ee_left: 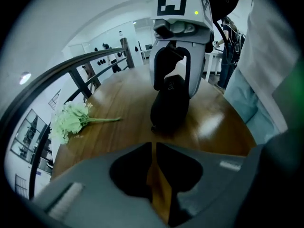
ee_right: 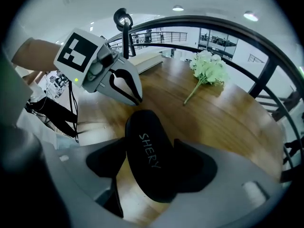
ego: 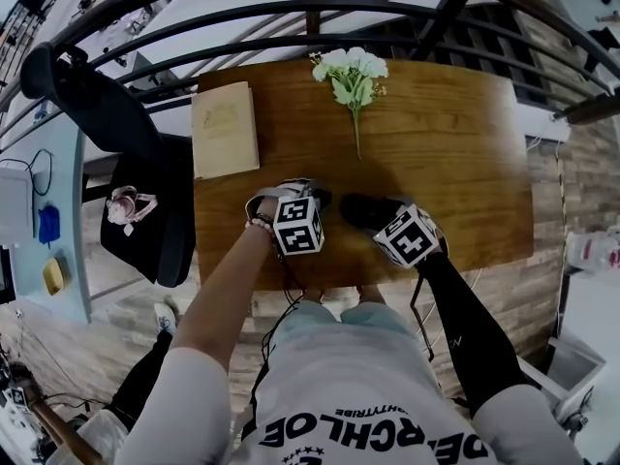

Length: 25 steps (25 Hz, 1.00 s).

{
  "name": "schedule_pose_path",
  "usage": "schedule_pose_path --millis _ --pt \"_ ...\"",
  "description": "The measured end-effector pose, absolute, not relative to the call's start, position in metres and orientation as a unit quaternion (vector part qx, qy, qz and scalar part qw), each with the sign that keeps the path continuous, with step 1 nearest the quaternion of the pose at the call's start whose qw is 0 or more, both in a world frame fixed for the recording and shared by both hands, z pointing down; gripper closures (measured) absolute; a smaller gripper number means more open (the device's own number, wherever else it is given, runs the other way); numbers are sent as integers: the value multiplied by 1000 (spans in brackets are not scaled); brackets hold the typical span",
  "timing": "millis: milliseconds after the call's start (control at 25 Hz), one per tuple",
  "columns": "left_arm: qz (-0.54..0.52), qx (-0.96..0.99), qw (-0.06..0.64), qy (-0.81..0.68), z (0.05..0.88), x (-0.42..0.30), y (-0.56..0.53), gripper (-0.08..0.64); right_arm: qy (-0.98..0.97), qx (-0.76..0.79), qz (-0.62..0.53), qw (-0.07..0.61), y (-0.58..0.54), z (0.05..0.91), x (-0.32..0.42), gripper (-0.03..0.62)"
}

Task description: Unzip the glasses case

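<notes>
The glasses case (ee_right: 149, 163) is black with pale lettering along its top. It sits at the near edge of the table, a little right of the middle, and it looks closed as far as we can see.

The wooden table (ego: 436, 163) is the largest thing before us. Its brown top is glossy, and a dark curved railing (ego: 291, 13) runs behind its far edge. To the left of the table stands a black chair (ego: 145, 192) with a small pinkish item on the seat that we cannot identify. A cream-coloured book (ego: 225, 129) lies flat at the table's far left corner. A bunch of white flowers (ego: 351, 74) lies at the far edge near the middle, with its stem pointing toward us.

The right gripper (ee_right: 149, 151) is clamped on the case. One jaw presses on each long side around the middle, and the case's far end reaches out past the jaw tips, tilted down toward the wood. The left gripper (ee_left: 153, 146) holds nothing. Its jaws stand a sliver apart, with only bare tabletop showing through the gap. Its tips hover just beside the far end of the case and do not touch it.

At that end, low on the case, a tiny tab sticks out. It is too small for us to name.
</notes>
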State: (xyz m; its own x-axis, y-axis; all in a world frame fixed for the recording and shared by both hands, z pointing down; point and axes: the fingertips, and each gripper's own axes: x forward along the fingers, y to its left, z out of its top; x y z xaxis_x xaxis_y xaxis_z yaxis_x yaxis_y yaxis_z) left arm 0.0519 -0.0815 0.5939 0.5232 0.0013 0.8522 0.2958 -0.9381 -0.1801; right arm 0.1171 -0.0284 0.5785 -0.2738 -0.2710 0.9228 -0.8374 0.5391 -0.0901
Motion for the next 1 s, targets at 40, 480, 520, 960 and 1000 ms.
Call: schedule_pose_path --millis 40,480,520,960,1000 --pt "-481 -856 164 -93 595 55 -82 390 -741 374 297 472 -28 579 117 252" --pt "-489 -786 283 -251 606 83 -67 313 -757 341 261 493 -24 578 114 259" --pt "-489 -780 287 -264 607 82 -65 316 -757 340 261 492 -24 578 113 258" --pt "-509 -814 193 -204 602 78 -65 447 -764 324 254 497 -21 577 112 255" --pt "-507 -817 191 -195 602 78 -64 446 -765 318 248 502 -20 575 112 255"
